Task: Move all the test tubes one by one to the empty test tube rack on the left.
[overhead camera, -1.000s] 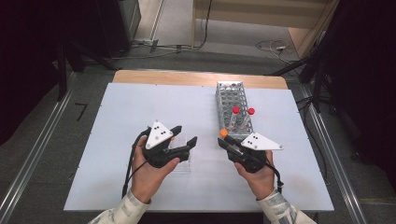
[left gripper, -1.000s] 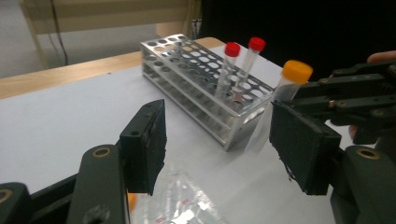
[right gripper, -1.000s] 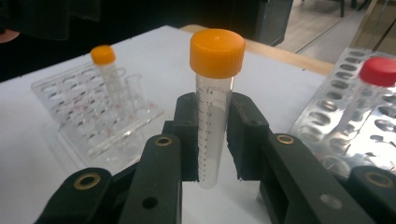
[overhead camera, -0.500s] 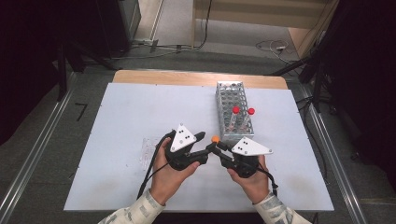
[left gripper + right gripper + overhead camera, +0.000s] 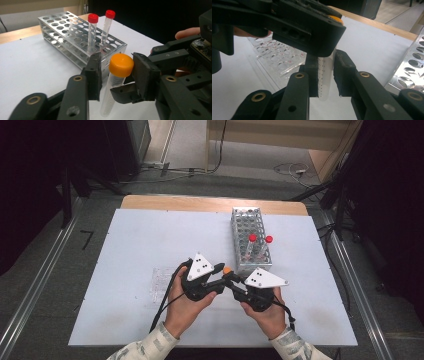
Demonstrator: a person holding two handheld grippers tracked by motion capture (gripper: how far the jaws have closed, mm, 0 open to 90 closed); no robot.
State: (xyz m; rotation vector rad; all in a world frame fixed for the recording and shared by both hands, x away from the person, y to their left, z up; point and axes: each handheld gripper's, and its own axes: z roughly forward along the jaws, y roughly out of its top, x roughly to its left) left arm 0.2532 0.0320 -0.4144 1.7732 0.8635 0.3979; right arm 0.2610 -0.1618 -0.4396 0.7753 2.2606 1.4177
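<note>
High view – tube: an orange-capped tube (image 5: 227,269) sits between the two grippers, near the table's (image 5: 130,240) front edge, at about 7 o'clock from the metal rack (image 5: 245,222).
High view – grippers: the left gripper (image 5: 220,281) and the right gripper (image 5: 235,282) meet nose to nose at the cap; two red-capped tubes (image 5: 252,238) stand in the rack's near end. A clear well plate (image 5: 159,281) lies at 9 o'clock from the left hand.
Left gripper view – claw: its jaws have just been closing around the orange cap (image 5: 121,65). The right pad is at the cap; a gap shows at the left pad, so not yet clamped.
Left gripper view – extra: it alone shows that gap, and the tube standing upright.
Right gripper view – claw: jaws closed on the tube's clear graduated body (image 5: 324,75), below the cap, pads pressing both sides.
Right gripper view – extra: it shows the body grip, hidden from above, with the well plate (image 5: 274,58) at 10 o'clock.
Handling: likely light, stiff, smooth plastic; slippery on the body. The ribbed cap looks the better hold for twisting, the body for steadying; squeeze moderately, since the thin wall could flex.
</note>
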